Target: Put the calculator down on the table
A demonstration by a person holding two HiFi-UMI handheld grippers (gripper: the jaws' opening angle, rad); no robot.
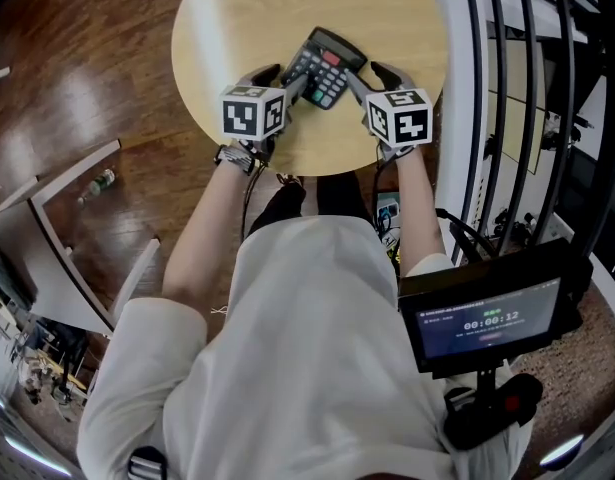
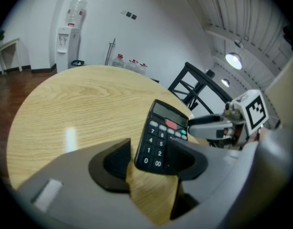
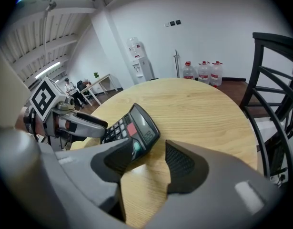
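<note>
1. As far as the head view shows, the round wooden table (image 1: 237,28) carries the work at its near edge, close to the person's body.
2. Left gripper (image 2: 150,149): jaws apart. The keypad end of the calculator (image 1: 323,66) stands between them. The right jaw overlaps its lower corner, and a sliver of tabletop shows beside the left jaw. Judgement: not clamped.
3. Right gripper (image 3: 153,151): jaws apart, with bare wood between them. Its left jaw sits in front of the calculator's display-end corner. Whether it touches the casing cannot be told.
4. Calculator, location: between the two grippers, over the near part of the table and inside its rim.
5. Calculator, progress: it sits at table level or barely above it, face up. The display end looks higher than the keypad end, which may be the shape of the casing or a remaining tilt. Judgement: the set-down is at or very near completion. What remains is letting it settle flat and drawing both grippers clear.
6. Calculator, heading: in the head view its long axis runs diagonally, from near-left to far-right. The display end points away from the person and the keypad end toward the left gripper.
</note>
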